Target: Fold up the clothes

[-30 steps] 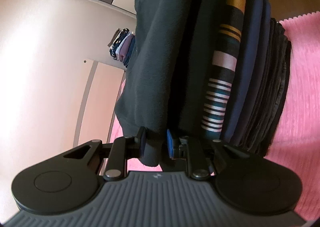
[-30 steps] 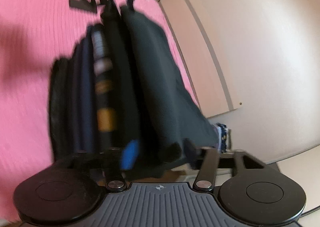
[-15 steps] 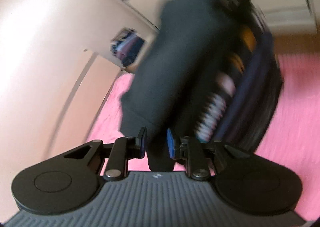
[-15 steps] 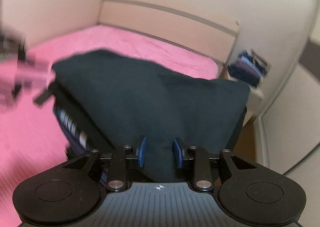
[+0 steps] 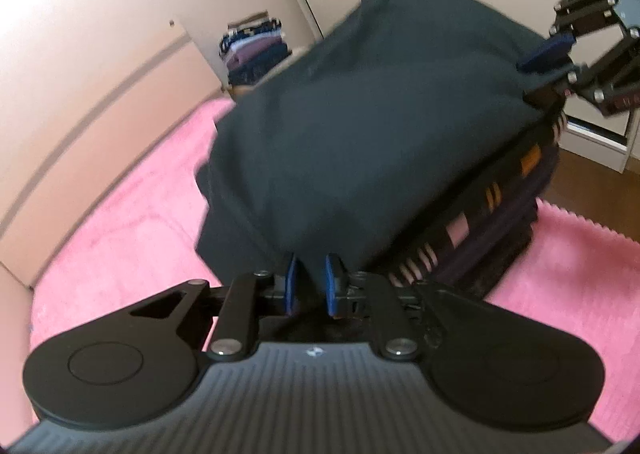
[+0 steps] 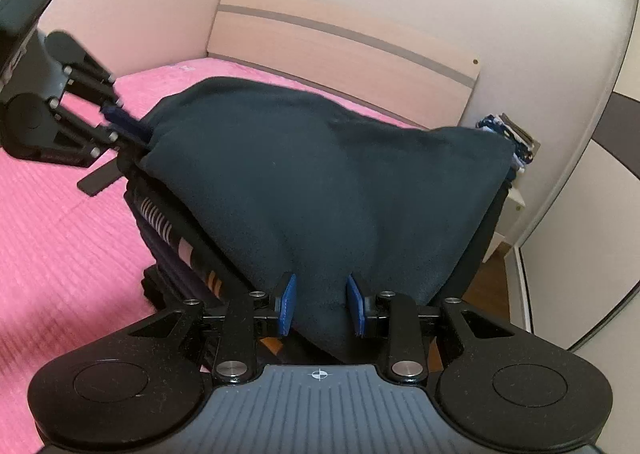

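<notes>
My left hand-held gripper and right hand-held gripper each pinch an opposite corner of the dark fleece garment, stretched between them over the stack of folded clothes.

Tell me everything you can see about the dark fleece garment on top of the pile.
The dark fleece garment is blackish-teal, soft and fuzzy, folded into a thick pad. It tops a stack of folded clothes on the pink bedspread. The left tool pinches one edge, and the right tool grips the opposite edge.
</notes>
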Demonstrator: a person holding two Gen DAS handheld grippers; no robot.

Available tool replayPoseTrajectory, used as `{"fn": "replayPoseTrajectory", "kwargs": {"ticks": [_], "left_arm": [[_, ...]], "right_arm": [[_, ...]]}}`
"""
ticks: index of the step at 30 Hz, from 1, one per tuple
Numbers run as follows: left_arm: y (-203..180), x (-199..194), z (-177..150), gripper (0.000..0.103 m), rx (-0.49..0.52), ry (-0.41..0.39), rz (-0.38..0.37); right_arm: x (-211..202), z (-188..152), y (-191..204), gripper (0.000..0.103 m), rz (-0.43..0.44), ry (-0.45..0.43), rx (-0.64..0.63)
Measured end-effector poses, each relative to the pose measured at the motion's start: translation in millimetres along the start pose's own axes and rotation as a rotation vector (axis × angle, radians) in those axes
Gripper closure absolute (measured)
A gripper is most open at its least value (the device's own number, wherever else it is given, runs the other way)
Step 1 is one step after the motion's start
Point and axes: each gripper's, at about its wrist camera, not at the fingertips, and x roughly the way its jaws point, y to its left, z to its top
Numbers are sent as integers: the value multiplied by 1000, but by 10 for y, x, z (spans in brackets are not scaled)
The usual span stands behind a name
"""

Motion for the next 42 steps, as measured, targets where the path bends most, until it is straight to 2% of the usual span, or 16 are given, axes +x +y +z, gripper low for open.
{"fn": "replayPoseTrajectory", "kwargs": {"ticks": [2,3,9,15,24,29,32,33,35,37,41,42], "left_arm": [[-23,39,-66,92,1,19,1],[-8,33,-85,86,-5,20,0],[95,-108,-30,86,-25,-21,19],[55,-248,0,85,-41,-59,7],[-127,-462,33,75,-157,-88,-9],[-231,-703,-162,72,-275,-62,-11],[-268,-892,-278,67,-353,-39,4],[-289,-958,-317,64,-376,-31,8],[-339,-1092,-388,57,-418,-17,14],[-388,-1231,-459,45,-470,-6,15],[-495,-1520,-577,29,-565,-7,12],[-520,-1593,-603,24,-582,-9,9]], "right_arm": [[67,17,1,73,-7,-7,-7],[72,39,-4,73,-10,-10,-10],[162,225,-63,73,-10,-20,10],[20,308,-129,72,-13,-23,46],[-332,291,-102,72,-41,-29,94],[-564,227,-49,72,-37,-22,120],[-759,168,4,70,-28,-24,176],[-832,143,25,68,-25,-25,201],[-995,76,92,54,-15,-25,259],[-1165,-6,197,53,-2,-14,301],[-1496,-179,428,53,18,25,371],[-1575,-216,479,47,16,39,388]]}}
